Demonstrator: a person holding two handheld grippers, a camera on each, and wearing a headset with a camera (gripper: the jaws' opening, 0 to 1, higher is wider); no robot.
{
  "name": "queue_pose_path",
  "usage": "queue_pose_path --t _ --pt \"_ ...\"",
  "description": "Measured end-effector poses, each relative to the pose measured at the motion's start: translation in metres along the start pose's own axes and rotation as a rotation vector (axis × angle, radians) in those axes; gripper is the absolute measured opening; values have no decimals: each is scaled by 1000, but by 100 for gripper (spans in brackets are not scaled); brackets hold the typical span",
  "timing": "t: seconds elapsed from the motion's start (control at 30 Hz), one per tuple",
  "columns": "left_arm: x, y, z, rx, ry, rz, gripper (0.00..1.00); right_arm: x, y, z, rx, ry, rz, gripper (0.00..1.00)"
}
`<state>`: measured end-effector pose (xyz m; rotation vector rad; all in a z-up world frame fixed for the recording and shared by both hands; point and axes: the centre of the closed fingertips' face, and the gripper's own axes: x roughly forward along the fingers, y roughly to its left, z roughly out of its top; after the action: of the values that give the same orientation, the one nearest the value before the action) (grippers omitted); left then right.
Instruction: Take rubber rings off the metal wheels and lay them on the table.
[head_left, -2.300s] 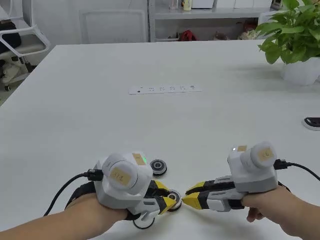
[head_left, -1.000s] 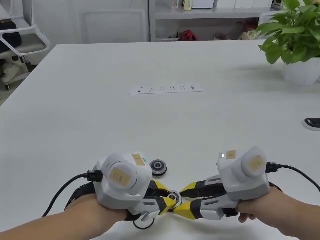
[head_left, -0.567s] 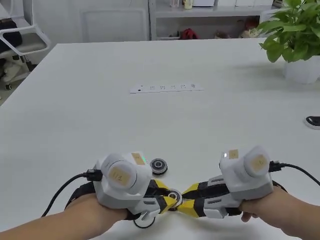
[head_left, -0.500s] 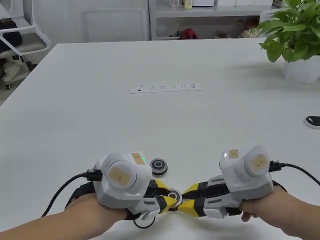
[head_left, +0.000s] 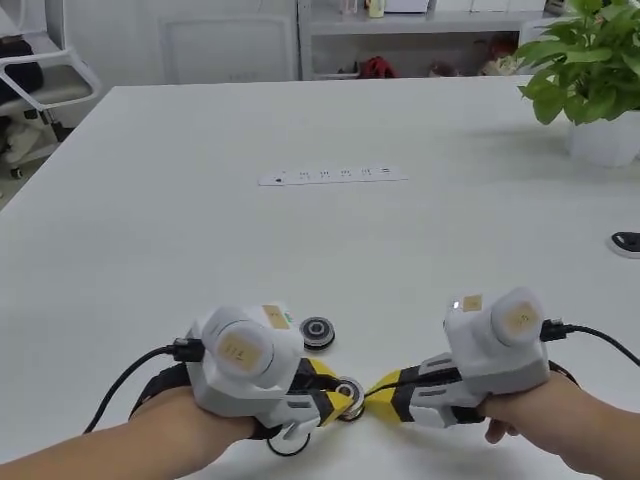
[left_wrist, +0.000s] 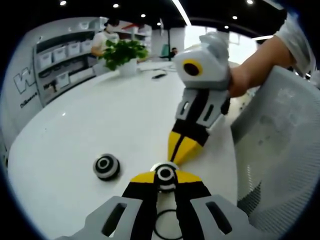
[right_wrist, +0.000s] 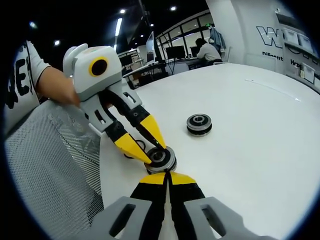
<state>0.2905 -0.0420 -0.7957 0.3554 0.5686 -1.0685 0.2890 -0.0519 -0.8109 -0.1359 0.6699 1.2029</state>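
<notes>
The left tool (head_left: 338, 401) is clamped on a small metal wheel (left_wrist: 165, 174), one jaw on each side of it. It holds the wheel close to the near edge of the worktop (head_left: 300, 250), low over the surface. I cannot tell if the wheel touches the surface. The right tool (right_wrist: 168, 176) points at this wheel from the opposite side, and its tips touch the rim.

What has changed is the right tool. One second ago its two yellow jaws stood apart at the wheel, and now they are together, with only a thin line between them. The left tool and the wheel have stayed in the same place during this time.

I judge that the right tool has just pinched the rubber ring (right_wrist: 172, 162) on the rim. Any rubber between the tips is too small to see, so this is not sure. If the pinch holds, the next move would be to pull the right tool away while the left one keeps the wheel steady, so that the ring stretches and comes off.

A thin black loose ring (left_wrist: 167, 227) lies flat on the worktop under the left tool, so it seems one ring is already off. A second wheel (head_left: 317, 332) sits just beyond the left tool, further from the near edge, with its dark ring on.
</notes>
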Motion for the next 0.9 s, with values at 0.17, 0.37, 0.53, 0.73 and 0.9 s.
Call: queue_pose_path --t 0.17,0.37,0.53,0.73,0.9 --pt "0 1 1 -1 0 1 12 -3 -5 2 46 -22 -11 0" --pt "0 1 1 -1 0 3 12 -7 -9 13 151 -96 -14 0" --pt "0 1 1 2 2 7 12 -6 -5 16 181 -117 6 0" --pt "0 0 1 6 5 8 12 -6 -1 18 200 -120 15 0" --pt "-1 1 1 8 6 8 12 -1 8 21 182 -111 40 0"
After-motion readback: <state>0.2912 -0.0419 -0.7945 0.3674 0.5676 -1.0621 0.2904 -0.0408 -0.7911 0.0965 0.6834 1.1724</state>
